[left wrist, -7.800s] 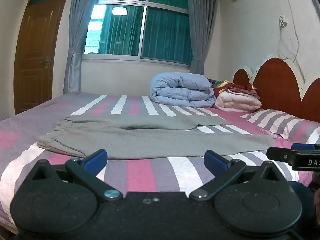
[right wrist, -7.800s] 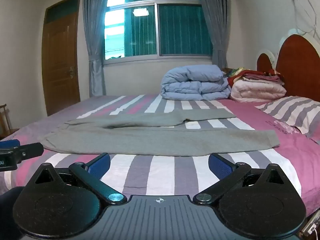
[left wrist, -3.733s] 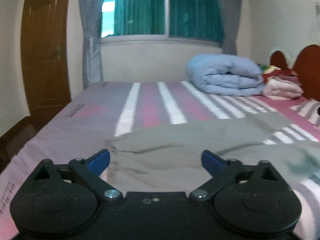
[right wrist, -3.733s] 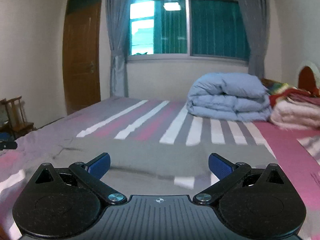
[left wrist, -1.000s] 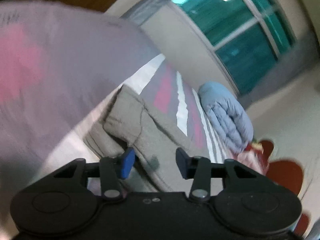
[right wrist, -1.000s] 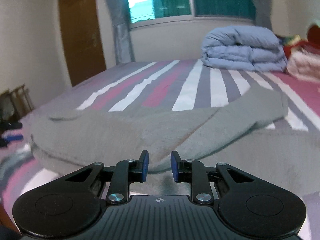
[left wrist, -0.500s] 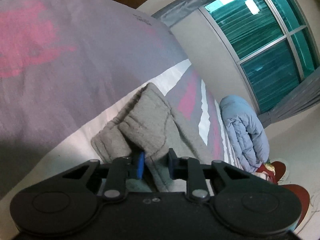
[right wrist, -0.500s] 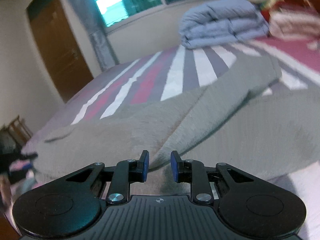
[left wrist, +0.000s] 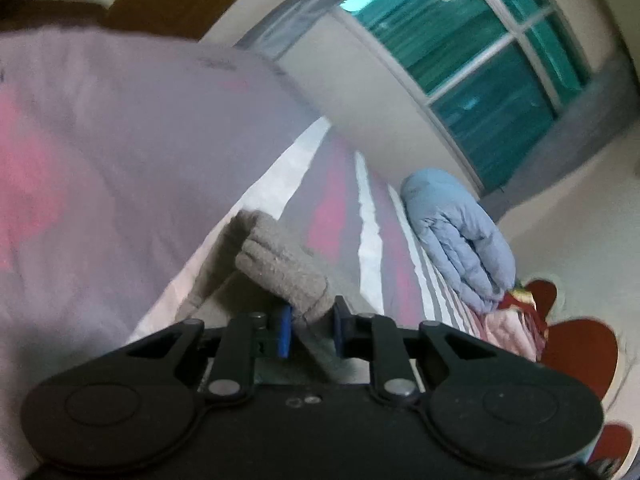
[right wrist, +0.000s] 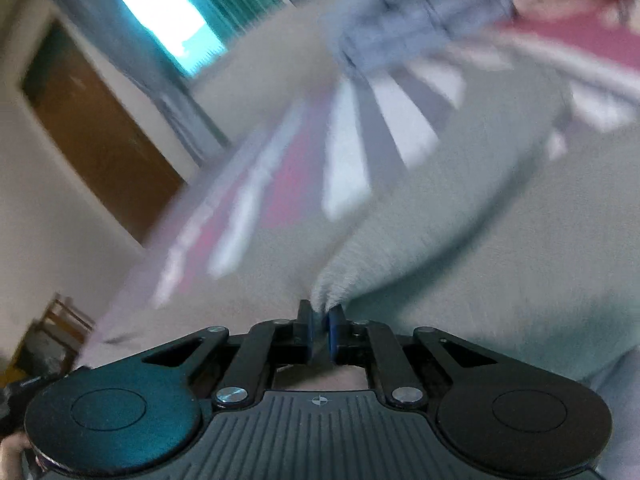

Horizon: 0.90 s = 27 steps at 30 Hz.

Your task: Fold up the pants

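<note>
The left gripper [left wrist: 310,330] is clamped on a thick bunched edge of the grey pants [left wrist: 280,266], the cloth squeezed between its two blue pads [left wrist: 284,336] and rising in a rounded roll just above them. From this view the pants lie on the striped bedsheet [left wrist: 120,152], which shows pink, white and lilac bands running away toward the wall. Only this camera gives a sharp look at the far end of the room: a folded blue quilt [left wrist: 460,240] resting on the bed, a pile of pink and red bedding [left wrist: 516,320] beside it, the dark red headboard [left wrist: 580,356] at the right edge, and the window [left wrist: 472,60] with its teal curtain behind the glass.

The right gripper [right wrist: 319,330] is nearly closed, its pads pinching a narrow peak of the pants [right wrist: 460,240] that fans out wide and grey across the right half of the frame. That view is heavily blurred, yet it alone shows the brown door [right wrist: 96,128] on the left and a wooden chair [right wrist: 52,332] low in the corner; the quilt [right wrist: 400,12] there is only a bluish smear, and the bedsheet [right wrist: 348,148] a streak of stripes
</note>
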Available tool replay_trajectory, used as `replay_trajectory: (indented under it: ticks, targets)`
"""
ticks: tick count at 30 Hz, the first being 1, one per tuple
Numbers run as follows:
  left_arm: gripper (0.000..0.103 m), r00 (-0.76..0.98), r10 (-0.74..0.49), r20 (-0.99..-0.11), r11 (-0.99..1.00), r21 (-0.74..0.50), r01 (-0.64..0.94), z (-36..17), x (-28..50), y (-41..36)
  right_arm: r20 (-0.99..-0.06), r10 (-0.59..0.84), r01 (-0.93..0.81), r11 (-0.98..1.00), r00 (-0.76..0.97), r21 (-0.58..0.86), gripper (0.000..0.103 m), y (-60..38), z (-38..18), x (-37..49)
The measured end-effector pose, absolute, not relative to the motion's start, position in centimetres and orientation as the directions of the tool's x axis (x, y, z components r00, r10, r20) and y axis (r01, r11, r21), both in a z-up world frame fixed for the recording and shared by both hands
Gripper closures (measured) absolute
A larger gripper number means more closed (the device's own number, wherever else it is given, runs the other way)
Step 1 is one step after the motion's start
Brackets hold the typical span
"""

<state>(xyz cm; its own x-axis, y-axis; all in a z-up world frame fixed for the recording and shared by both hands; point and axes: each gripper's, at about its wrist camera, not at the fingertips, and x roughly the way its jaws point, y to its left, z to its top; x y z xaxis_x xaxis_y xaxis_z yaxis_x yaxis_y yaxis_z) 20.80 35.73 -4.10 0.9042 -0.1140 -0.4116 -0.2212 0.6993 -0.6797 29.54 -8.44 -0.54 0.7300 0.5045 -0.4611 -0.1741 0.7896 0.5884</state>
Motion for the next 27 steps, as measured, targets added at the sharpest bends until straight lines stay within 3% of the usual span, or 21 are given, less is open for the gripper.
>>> replay_trajectory:
  ticks: [3,4,6,7,14,18,22,25,27]
  targets:
    - [0.093,0.853,-0.117,-0.509,0.741,-0.617,-0.266,-6.2,20.6,35.3,-0.425,0.515,-0.223,0.791,0.744,0.57,0.096,-9.3,0.2,26.8]
    - [0.093,0.834,-0.116,-0.54,0.745,-0.602,-0.286,-7.3,20.8,35.2,-0.458,0.506,-0.217,0.809,0.731,0.547,0.096,-9.2,-0.8,26.5]
    - [0.093,0.845,-0.119,-0.521,0.709,-0.64,-0.295,-8.6,20.3,35.3,-0.589,0.483,-0.173,0.846,0.648,0.504,0.096,-8.2,-4.3,27.2]
    - [0.093,0.849,-0.113,-0.517,0.702,-0.646,-0.3,-8.6,20.2,35.2,-0.598,0.486,-0.151,0.84,0.637,0.522,0.096,-8.1,-5.3,27.4]
    - [0.093,0.867,-0.079,-0.493,0.772,-0.581,-0.26,-5.5,20.2,34.3,-0.548,0.496,-0.151,0.818,0.674,0.555,0.095,-9.1,-4.2,26.5]
    - [0.093,0.81,-0.063,-0.582,0.804,-0.511,-0.304,-6.7,21.2,33.4,-0.549,0.479,-0.154,0.832,0.685,0.534,0.096,-9.3,-4.4,25.3]
    - [0.085,0.814,-0.044,-0.579,0.79,-0.519,-0.326,-6.1,20.4,33.2,-0.572,0.478,-0.108,0.821,0.667,0.56,0.093,-9.2,-5.3,25.7]
    - [0.065,0.797,0.062,-0.6,0.795,-0.454,-0.403,-4.8,18.6,32.5,-0.557,0.442,-0.103,0.838,0.704,0.535,0.077,-9.4,-3.5,25.7]
    - [0.064,0.808,0.105,-0.58,0.814,-0.416,-0.405,-3.6,17.5,31.4,-0.524,0.417,-0.113,0.849,0.742,0.516,0.077,-10.5,-2.3,24.7]
